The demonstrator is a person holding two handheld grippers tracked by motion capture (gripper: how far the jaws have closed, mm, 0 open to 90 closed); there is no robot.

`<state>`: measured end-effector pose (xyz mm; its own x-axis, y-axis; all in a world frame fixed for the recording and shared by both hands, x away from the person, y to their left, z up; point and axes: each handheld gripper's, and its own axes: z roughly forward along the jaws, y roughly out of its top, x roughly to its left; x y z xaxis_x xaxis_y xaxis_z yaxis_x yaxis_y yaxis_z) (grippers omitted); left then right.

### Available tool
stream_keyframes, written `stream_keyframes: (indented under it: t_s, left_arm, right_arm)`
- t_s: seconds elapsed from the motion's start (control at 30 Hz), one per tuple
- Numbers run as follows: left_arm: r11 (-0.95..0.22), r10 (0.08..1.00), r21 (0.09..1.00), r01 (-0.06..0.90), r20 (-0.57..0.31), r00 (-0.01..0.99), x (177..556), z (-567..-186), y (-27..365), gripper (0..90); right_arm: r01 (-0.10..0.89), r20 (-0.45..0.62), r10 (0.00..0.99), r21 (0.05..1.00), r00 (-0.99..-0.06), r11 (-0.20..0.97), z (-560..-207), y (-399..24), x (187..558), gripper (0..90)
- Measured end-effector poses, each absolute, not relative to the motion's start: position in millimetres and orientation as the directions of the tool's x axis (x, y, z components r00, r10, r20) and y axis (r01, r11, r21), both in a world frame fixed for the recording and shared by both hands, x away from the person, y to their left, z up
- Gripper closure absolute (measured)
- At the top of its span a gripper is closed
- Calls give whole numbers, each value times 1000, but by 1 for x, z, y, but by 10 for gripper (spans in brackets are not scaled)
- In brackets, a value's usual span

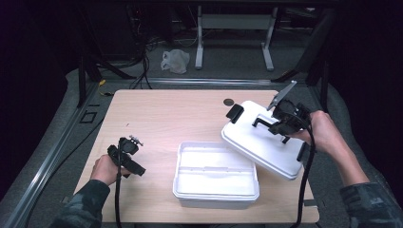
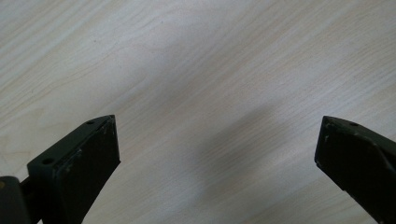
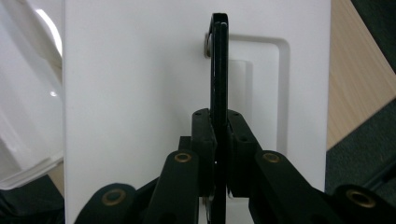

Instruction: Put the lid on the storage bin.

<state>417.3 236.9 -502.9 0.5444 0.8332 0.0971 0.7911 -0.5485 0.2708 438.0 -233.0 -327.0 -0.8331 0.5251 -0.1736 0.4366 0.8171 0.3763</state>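
Right gripper (image 1: 284, 124) is pinching the lid's (image 1: 259, 140) black handle (image 3: 219, 70) at right of frame; left gripper (image 2: 217, 154), gaping, is idling. That thin grip probably could let the tilted lid swing.

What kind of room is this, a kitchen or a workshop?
Most likely a lab or test room, not a kitchen: a bare wooden table stands on grey carpet, loose cables run across the floor behind it, and the legs of an adjustable desk frame stand beyond.
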Motion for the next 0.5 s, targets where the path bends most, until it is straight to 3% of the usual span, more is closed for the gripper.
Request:
stream_keyframes:
  t_s: [0.5]
  left_arm:
    - [-555,829,262,789,94,552,416,-505,236,0]
  right_arm:
    - [201,-154,278,388,-948,899,-330,-157,412,845]
